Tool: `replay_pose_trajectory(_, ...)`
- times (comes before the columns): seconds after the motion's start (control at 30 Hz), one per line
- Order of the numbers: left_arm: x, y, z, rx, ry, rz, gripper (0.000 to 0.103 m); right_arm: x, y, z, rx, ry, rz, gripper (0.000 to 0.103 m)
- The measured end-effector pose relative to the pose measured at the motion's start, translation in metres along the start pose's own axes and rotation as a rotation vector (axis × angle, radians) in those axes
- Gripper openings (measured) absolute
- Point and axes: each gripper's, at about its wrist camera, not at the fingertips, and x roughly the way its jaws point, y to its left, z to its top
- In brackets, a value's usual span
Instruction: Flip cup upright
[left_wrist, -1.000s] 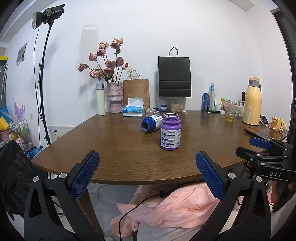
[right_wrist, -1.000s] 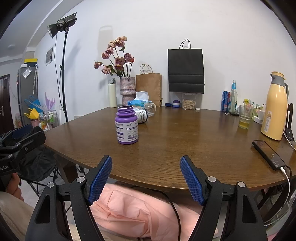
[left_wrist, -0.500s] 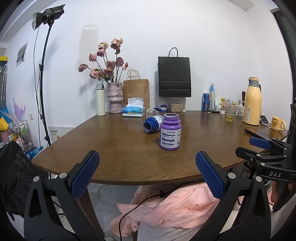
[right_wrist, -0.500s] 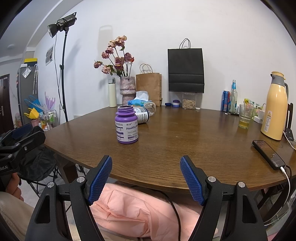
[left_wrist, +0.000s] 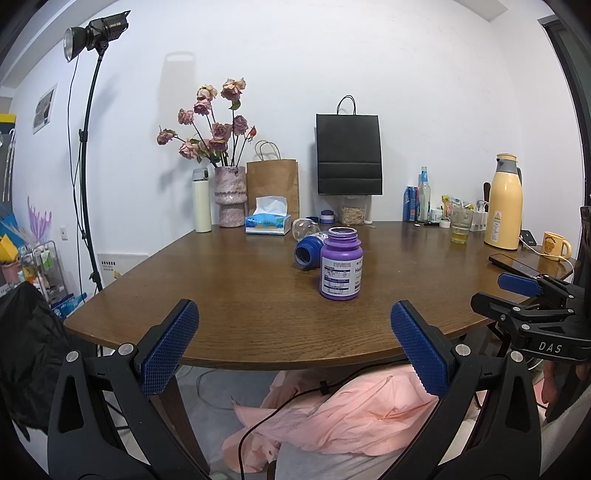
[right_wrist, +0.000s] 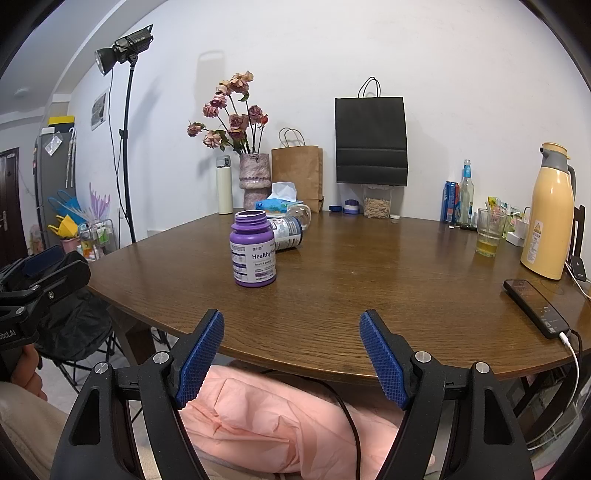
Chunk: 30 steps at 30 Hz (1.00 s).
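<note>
A purple open bottle (left_wrist: 340, 268) stands upright on the brown table (left_wrist: 236, 306); it also shows in the right wrist view (right_wrist: 253, 254). Behind it a blue open bottle (left_wrist: 308, 251) lies on its side, mouth toward me; it shows in the right wrist view (right_wrist: 287, 229). A clear glass (left_wrist: 303, 229) lies on its side behind that, also in the right wrist view (right_wrist: 300, 214). My left gripper (left_wrist: 291, 343) is open and empty, held off the table's near edge. My right gripper (right_wrist: 291, 354) is open and empty, also off the near edge.
At the back stand a vase of flowers (left_wrist: 230, 195), a tissue box (left_wrist: 269, 220), paper bags and a white flask. At the right are a yellow thermos (right_wrist: 550, 221), a glass of yellow drink (right_wrist: 489, 232), a phone with cable (right_wrist: 535, 308) and a yellow mug (left_wrist: 554, 244).
The blue bottle lying on its side has rolled a little to the right and back, partly behind the purple bottle. Both grippers have stayed still.
</note>
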Motion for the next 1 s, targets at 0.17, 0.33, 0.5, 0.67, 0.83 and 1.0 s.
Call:
replay_pose_trajectory(0.17, -0.0024, 0.004, 0.0035, 0.001, -0.005, 0.002, 0.103, 0.0003, 0.0008, -0.0034, 0.001, 0.001, -0.002, 0.081)
replay_pose_trajectory(0.33, -0.0026, 0.0042, 0.0041, 0.001, -0.008, 0.002, 0.103, 0.0022, 0.0021, -0.0056, 0.0, -0.001, -0.005, 0.081)
replay_pose_trajectory(0.5, -0.0027, 0.0041, 0.0041, 0.002, -0.008, 0.003, 0.103, 0.001, 0.0032, -0.0039, -0.006, -0.004, -0.006, 0.081)
replay_pose_trajectory(0.67, -0.0027, 0.0051, 0.0053, 0.001, -0.008, 0.001, 0.103, 0.0018, 0.0018, -0.0026, -0.002, -0.002, -0.008, 0.081)
replay_pose_trajectory(0.83, -0.0028, 0.0048, 0.0051, 0.002, -0.008, 0.001, 0.103, 0.0018, 0.0016, -0.002, -0.006, -0.004, -0.009, 0.081)
replay_pose_trajectory(1.0, -0.0027, 0.0045, 0.0049, 0.002, -0.009, 0.001, 0.103, 0.0024, 0.0012, -0.0017, -0.006, -0.002, -0.009, 0.081)
